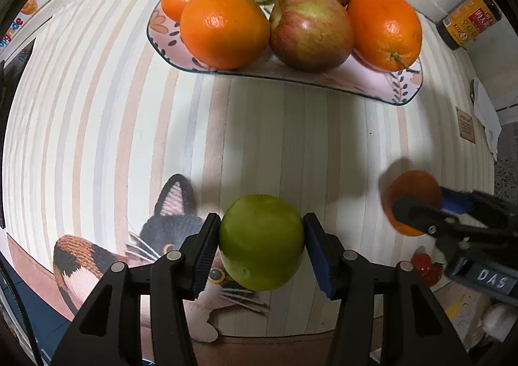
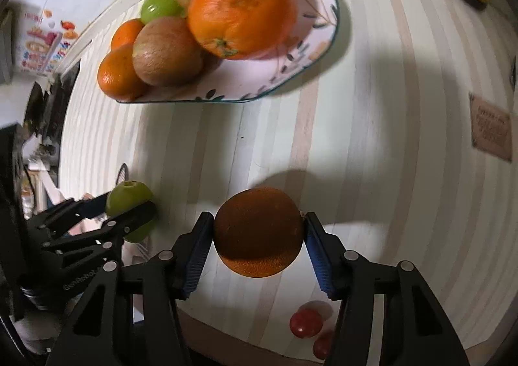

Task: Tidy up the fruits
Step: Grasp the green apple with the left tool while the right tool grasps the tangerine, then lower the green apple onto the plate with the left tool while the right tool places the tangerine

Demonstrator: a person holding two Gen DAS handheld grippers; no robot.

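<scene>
The left gripper (image 1: pixel 261 243) clamps a green apple (image 1: pixel 261 241), the right gripper (image 2: pixel 258 233) an orange (image 2: pixel 258 232). The plate (image 1: pixel 406 91) already carries 6 fruits (piled close), so adding 2 more may push one off.

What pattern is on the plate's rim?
Dark leaves and orange flowers on the pink plate, clearest in the left wrist view.

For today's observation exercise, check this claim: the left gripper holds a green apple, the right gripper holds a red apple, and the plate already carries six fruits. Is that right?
Not quite. The right gripper is shut on an orange, not a red apple, as the right wrist view shows. The rest stands: the left gripper holds the green apple, and the plate carries six fruits.
</scene>
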